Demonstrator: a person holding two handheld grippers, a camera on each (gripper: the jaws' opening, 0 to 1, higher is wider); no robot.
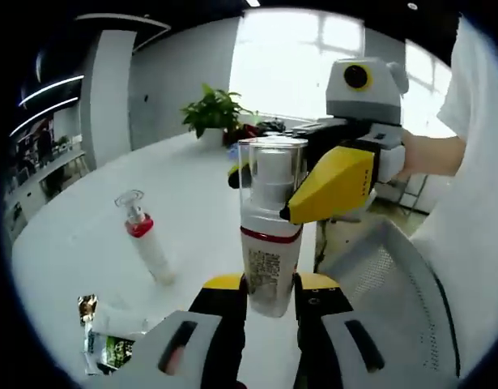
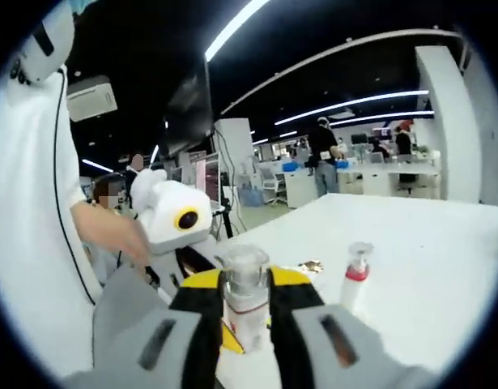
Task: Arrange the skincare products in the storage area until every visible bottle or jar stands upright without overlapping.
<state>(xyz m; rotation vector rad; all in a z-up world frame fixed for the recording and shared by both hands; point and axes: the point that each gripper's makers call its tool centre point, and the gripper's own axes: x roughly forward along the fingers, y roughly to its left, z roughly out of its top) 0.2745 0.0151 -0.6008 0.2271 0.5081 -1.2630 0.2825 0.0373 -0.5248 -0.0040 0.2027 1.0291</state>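
Note:
A white spray bottle (image 1: 269, 243) with a red band and a clear cap stands upright between my left gripper's (image 1: 269, 296) jaws, which are shut on its lower body. My right gripper (image 1: 262, 193) reaches in from the right, its yellow fingers (image 1: 334, 185) closed on either side of the clear cap. In the right gripper view that cap (image 2: 244, 271) sits between my right gripper's (image 2: 247, 312) jaws. A small pump bottle (image 1: 147, 243) with a red collar stands slightly tilted on the white table (image 1: 184, 186); it shows too in the right gripper view (image 2: 355, 275).
A grey mesh tray (image 1: 386, 279) lies at the table's right edge, beside a person in a white shirt (image 1: 475, 162). Foil sachets (image 1: 103, 340) lie near the left front. A potted plant (image 1: 214, 113) stands at the far end. Desks and people fill the office behind (image 2: 354, 162).

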